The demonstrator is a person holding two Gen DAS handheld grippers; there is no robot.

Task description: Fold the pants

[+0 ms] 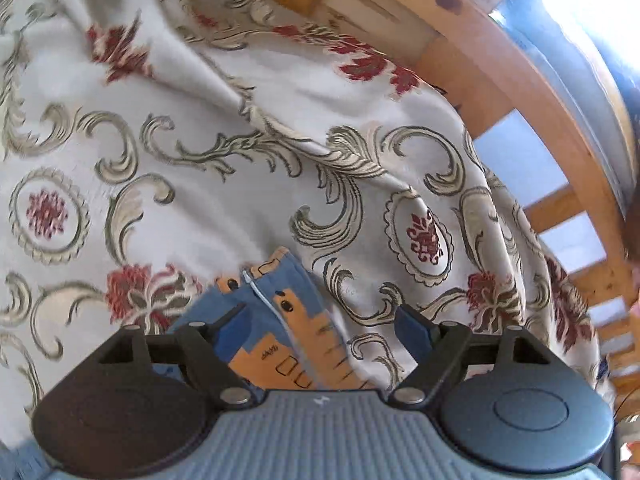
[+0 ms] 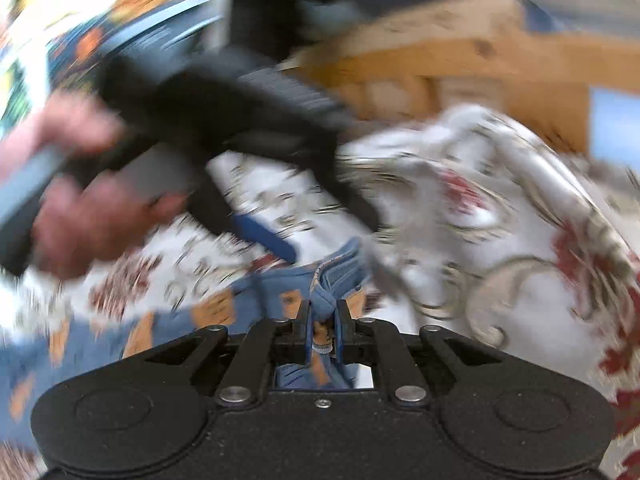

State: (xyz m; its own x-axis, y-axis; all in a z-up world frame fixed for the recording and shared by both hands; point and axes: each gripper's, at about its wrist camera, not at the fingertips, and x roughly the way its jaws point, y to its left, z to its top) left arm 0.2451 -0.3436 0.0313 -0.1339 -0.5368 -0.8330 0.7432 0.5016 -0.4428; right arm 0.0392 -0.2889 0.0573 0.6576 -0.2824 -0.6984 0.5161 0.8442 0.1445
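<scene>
While pants (image 2: pixel 320 304) pinched, wooden frame (image 1: pixel 500 64) beside bedspread (image 1: pixel 240 120).

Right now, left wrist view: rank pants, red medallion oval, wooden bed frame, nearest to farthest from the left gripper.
1. Pants: blue and orange fabric lying between the open fingers of the left gripper.
2. Red medallion oval: on the patterned bedspread, ahead and to the right.
3. Wooden bed frame: beyond the bedspread's edge, top right.
</scene>
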